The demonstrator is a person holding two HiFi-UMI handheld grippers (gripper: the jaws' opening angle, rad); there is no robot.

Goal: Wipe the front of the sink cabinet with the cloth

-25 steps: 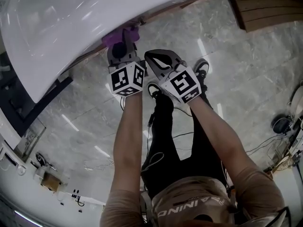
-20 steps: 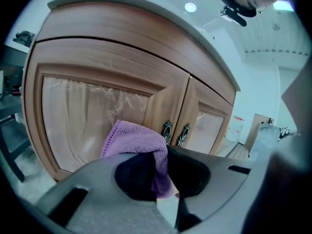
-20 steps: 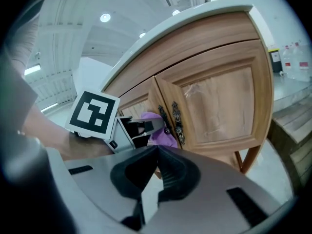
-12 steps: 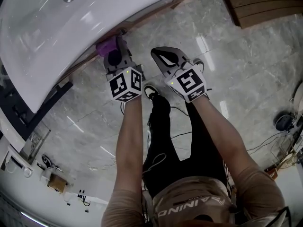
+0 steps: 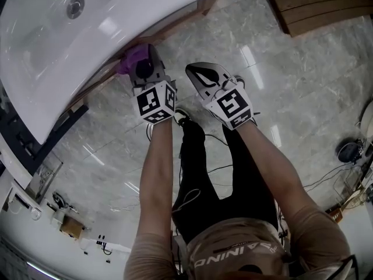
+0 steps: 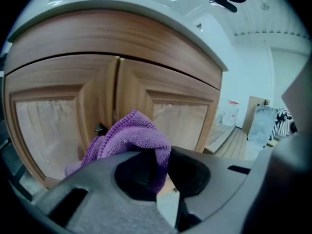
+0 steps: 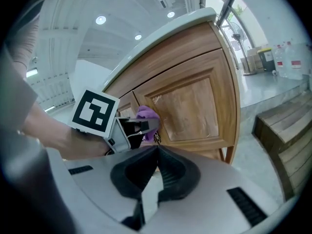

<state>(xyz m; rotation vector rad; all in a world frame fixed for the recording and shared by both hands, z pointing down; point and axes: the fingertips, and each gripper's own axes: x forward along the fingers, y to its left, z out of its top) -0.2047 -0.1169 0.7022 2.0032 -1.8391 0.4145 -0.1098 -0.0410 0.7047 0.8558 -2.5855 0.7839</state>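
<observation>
A purple cloth (image 6: pixel 127 139) is pinched in my left gripper (image 6: pixel 163 167), its bunched end against the wooden sink cabinet's doors (image 6: pixel 146 96). From above, the cloth (image 5: pixel 133 57) shows just under the white sink's rim (image 5: pixel 87 45), ahead of the left gripper (image 5: pixel 145 69). My right gripper (image 5: pixel 204 74) hangs to the right of it, off the cabinet, jaws together with nothing between them. In the right gripper view the right gripper (image 7: pixel 155 152) faces the cabinet's right door (image 7: pixel 187 106), with the cloth (image 7: pixel 146 116) and the left gripper (image 7: pixel 139 126) to its left.
The white basin (image 5: pixel 70 28) overhangs the cabinet. A wooden step or pallet (image 5: pixel 317 7) lies on the marble floor at the right (image 7: pixel 287 135). The person's legs and shoes (image 5: pixel 189 118) stand below the grippers. Cables (image 5: pixel 326 179) trail on the floor.
Both grippers have shifted slightly up and left along the cabinet front, the left one carrying the cloth closer under the sink's rim.
</observation>
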